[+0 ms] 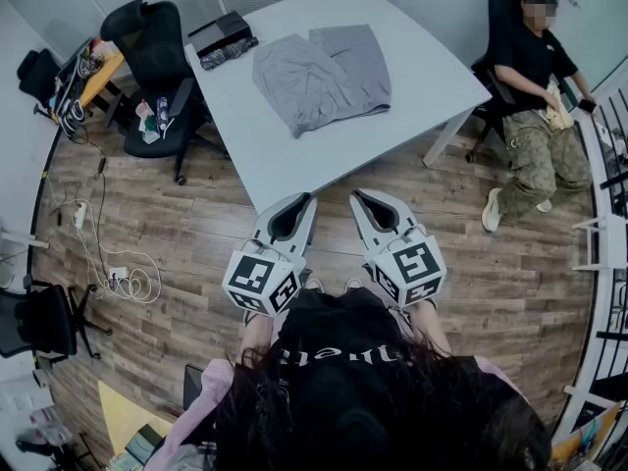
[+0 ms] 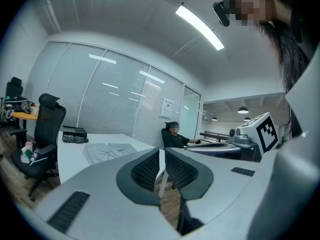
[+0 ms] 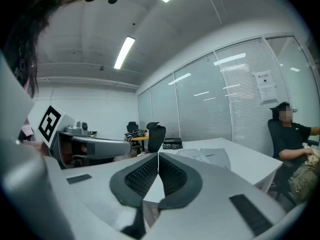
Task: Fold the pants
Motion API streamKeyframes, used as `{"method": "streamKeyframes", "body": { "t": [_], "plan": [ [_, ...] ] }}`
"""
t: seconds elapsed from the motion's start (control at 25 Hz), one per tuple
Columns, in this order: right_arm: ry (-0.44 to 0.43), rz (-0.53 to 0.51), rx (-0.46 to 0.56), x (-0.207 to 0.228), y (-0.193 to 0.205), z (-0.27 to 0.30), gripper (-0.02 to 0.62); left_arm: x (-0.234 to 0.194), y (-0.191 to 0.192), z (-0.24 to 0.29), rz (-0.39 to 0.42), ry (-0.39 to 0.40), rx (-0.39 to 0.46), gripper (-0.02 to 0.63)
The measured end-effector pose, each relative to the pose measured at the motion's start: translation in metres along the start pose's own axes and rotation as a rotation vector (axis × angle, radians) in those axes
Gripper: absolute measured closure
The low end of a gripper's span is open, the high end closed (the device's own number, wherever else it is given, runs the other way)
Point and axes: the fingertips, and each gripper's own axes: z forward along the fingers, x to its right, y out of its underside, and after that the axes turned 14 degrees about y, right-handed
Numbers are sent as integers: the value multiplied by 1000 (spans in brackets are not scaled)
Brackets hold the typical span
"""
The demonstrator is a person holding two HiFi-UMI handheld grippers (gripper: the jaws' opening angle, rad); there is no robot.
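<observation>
The right claw (image 3: 158, 156) has its jaws pressed together, with nothing between them. Past their tips, a white tabletop (image 3: 250, 166) carries grey pants (image 3: 207, 156) lying flat, and a dark box (image 3: 171, 143) sits at its far end. A black chair (image 3: 156, 134) stands beyond the tabletop, and a person (image 3: 292, 141) sits at the right.

My left gripper (image 1: 302, 202) and right gripper (image 1: 361, 199) sit side by side near the table (image 1: 294, 155). The pants (image 1: 322, 75) lie on its far part, with a chair (image 1: 157, 57) left and a person (image 1: 530, 96) right.
</observation>
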Motion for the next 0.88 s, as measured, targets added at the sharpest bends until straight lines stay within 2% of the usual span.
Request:
{"method": "streamKeyframes", "body": {
  "t": [0.56,0.88],
  "plan": [
    [-3,51,11,17,-1,6,571,-4,-2,18,16,-4,-12,554],
    [-13,57,-4,46,8,-1,571,5,-3,45,21,-15,-4,554]
  ]
}}
